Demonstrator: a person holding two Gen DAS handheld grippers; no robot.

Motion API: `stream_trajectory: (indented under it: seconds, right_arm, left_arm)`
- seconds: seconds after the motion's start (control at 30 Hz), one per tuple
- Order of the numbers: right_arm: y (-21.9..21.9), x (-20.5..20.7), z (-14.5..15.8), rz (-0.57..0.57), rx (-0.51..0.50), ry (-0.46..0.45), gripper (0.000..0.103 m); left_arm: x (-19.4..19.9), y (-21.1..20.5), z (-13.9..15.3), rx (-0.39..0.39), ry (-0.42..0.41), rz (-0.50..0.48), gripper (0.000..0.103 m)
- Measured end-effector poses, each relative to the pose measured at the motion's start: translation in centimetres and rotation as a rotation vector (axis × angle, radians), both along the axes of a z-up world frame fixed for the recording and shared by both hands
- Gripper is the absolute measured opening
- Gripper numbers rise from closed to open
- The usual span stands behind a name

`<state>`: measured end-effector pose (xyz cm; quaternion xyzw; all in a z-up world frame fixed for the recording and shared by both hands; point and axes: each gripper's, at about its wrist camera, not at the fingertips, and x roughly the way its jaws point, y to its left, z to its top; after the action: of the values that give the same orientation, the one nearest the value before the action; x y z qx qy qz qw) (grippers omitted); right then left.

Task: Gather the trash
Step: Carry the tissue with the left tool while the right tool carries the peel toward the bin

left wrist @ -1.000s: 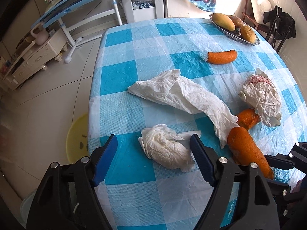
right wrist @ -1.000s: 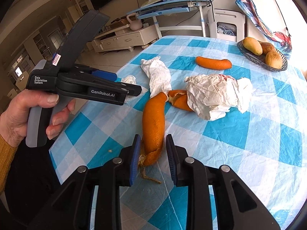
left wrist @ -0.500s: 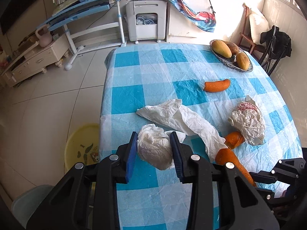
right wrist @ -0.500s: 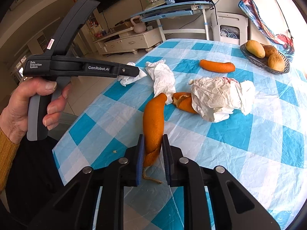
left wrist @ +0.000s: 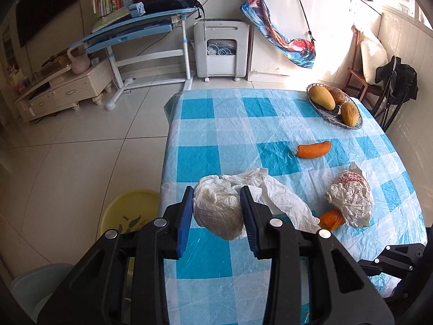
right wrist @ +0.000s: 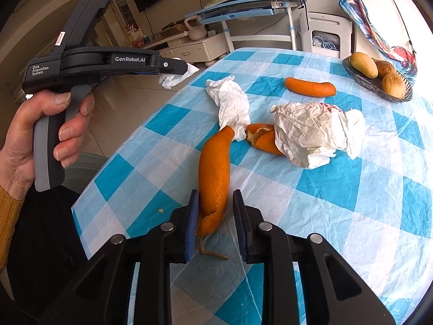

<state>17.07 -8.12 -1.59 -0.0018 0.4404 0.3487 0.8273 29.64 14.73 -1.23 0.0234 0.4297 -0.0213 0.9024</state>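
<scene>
Crumpled tissue [left wrist: 217,211] is clamped between the blue pads of the left gripper [left wrist: 216,215], which is partly closed around the wad and carries it clear of the tabletop [left wrist: 211,146], above the near corner. Judged from the task, the coming move is a transfer to the yellow basin [left wrist: 127,211] on the floor. The basin lies left of and below the tissue, just beside the tabletop edge, so the left hand [right wrist: 40,132] is the nearer one for the drop.

Right of the tissue, a long white tissue strip [left wrist: 278,197] lies on the tabletop, its long axis running from the held wad toward an orange peel piece [left wrist: 331,218]. A crumpled white wrapper [left wrist: 350,203] touches that peel piece. Farther from the tissue lies a separate curved orange peel [left wrist: 314,149], and beyond it a basket of fruit [left wrist: 334,105] near the far edge.

The right gripper [right wrist: 213,222] is opening. A long orange peel [right wrist: 215,178] lies between its jaws with its long axis pointing away along the gripper. The left pad touches the peel's end; the right pad stands apart.

The tabletop carries a blue-and-white checked plastic cover, wrinkled and glossy. The room has a pale tiled floor [left wrist: 67,149], a blue tilting desk [left wrist: 135,27] and a white appliance [left wrist: 222,51] by the far wall.
</scene>
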Motion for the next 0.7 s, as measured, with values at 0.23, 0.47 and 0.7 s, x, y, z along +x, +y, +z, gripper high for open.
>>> stream_trajectory:
  seconds: [0.23, 0.47, 0.7]
  right_arm:
    - [0.3, -0.5, 0.2, 0.021, 0.001, -0.028, 0.019]
    - [0.3, -0.8, 0.8, 0.014, 0.054, -0.048, 0.018]
    - [1.8, -1.1, 1.0, 0.041, 0.07, -0.058, 0.018]
  left_arm:
    - [-0.3, -0.3, 0.3, 0.026, -0.02, -0.003, 0.034]
    - [-0.6, 0.0, 1.2, 0.037, -0.052, 0.006, 0.034]
    - [-0.8, 0.8, 2.0, 0.029, -0.079, 0.028, 0.034]
